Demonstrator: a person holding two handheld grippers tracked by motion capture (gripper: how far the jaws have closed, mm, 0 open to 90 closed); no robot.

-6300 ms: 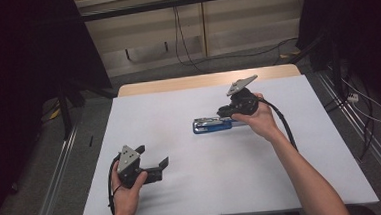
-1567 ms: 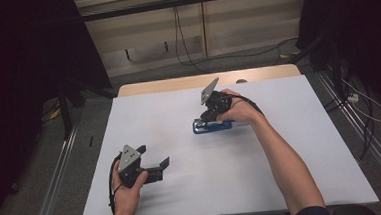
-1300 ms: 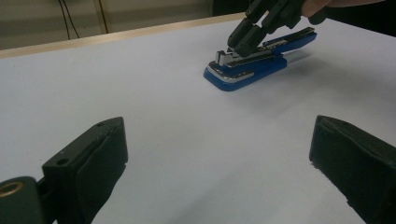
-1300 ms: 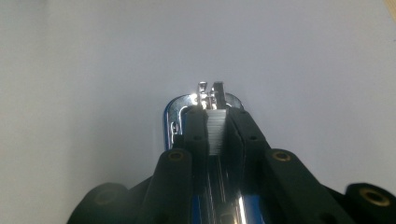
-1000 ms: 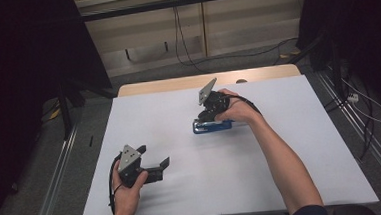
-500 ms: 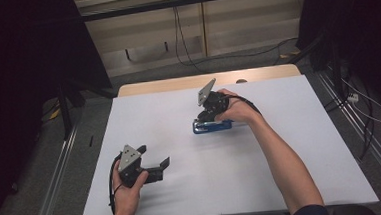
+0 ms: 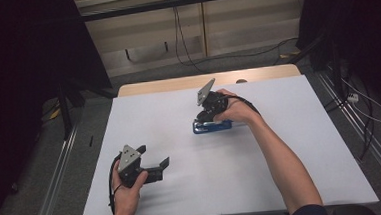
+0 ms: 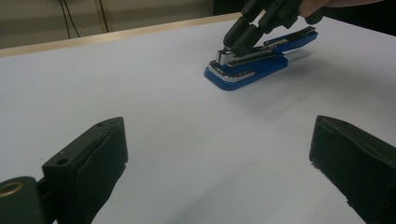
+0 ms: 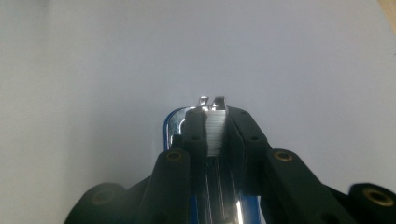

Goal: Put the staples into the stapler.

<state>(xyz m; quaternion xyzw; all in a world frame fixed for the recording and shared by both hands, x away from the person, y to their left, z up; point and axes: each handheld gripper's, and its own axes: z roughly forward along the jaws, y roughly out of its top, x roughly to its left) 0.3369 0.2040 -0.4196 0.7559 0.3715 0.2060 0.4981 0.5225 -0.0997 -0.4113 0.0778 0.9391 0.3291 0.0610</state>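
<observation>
We see a blue stapler point(image 7: 212, 125) lying flat on the white desk point(image 7: 291, 146), a bit past the middle, toward the far edge. Its long side runs from left to right across the desk in the high view. The front end, with the shiny metal nose, points to our left. The back end points to our right and sits under the right hand point(image 7: 239, 112). In the left tool view the stapler point(image 8: 261, 58) looks open a little: the blue top is lifted at the back, and the silver staple rail shows.

We cannot read any name or writing on the stapler.

Our right tool point(image 7: 203, 117) comes down onto the front of the stapler from above, tipped toward our left. Its two black fingers point(image 9: 196, 135) are close together and pinch the silver staple rail from both sides. In the right tool view the rail point(image 9: 215, 130) sits between the pads. The right arm reaches far out over the desk, and the wrist bends down.

Our left tool point(image 7: 157, 167) is near the close left side of the desk, well apart from the stapler. Its fingers point(image 8: 93, 154) are spread wide with nothing between them. The left hand point(image 7: 128, 186) holds it low and level, pointing toward the stapler.
</observation>
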